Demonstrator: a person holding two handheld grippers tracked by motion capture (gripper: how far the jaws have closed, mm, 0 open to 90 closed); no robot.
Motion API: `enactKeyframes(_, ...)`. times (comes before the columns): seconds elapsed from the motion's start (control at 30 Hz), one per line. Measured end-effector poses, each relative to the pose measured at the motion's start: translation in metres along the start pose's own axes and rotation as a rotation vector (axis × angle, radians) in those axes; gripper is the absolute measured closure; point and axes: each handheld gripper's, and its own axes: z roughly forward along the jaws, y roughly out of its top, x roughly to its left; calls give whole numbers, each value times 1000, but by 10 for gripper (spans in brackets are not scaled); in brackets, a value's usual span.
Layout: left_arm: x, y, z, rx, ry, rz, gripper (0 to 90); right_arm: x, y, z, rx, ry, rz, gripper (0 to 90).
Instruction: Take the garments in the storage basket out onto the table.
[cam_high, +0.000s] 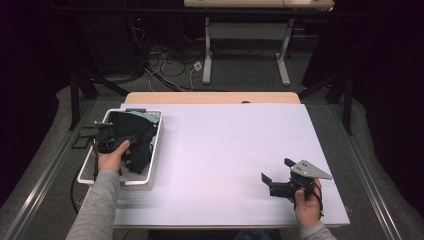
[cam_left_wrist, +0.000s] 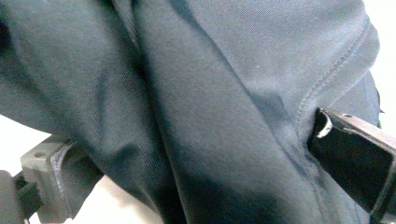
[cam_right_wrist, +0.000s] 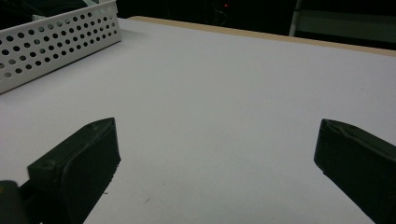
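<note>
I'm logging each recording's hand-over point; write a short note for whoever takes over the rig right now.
Left gripper: down in the white basket at the table's left; its fingers stand apart with dark cloth between them, not yet clamped.
Right gripper: open, holding nothing, low over the bare white table at the near right.
Things: the dark clothes, with a pale green piece at the far end, all lie in the basket.
Done: nothing is out on the table.
Left: probably close on the cloth, lift it out and lay it on the table.
</note>
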Motion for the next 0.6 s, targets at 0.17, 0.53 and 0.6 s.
enactKeyframes(0.17, 1, 0, 3, 17, -11, -14, 41, 0, 0, 1, 11, 4, 3, 0)
enactKeyframes(0.53, 1, 1, 3, 39, -16, -16, 119, 0, -1, 2, 19, 7, 5, 2)
enactKeyframes(0.6, 1, 1, 3, 40, -14, -17, 128, 0, -1, 2, 20, 7, 6, 3)
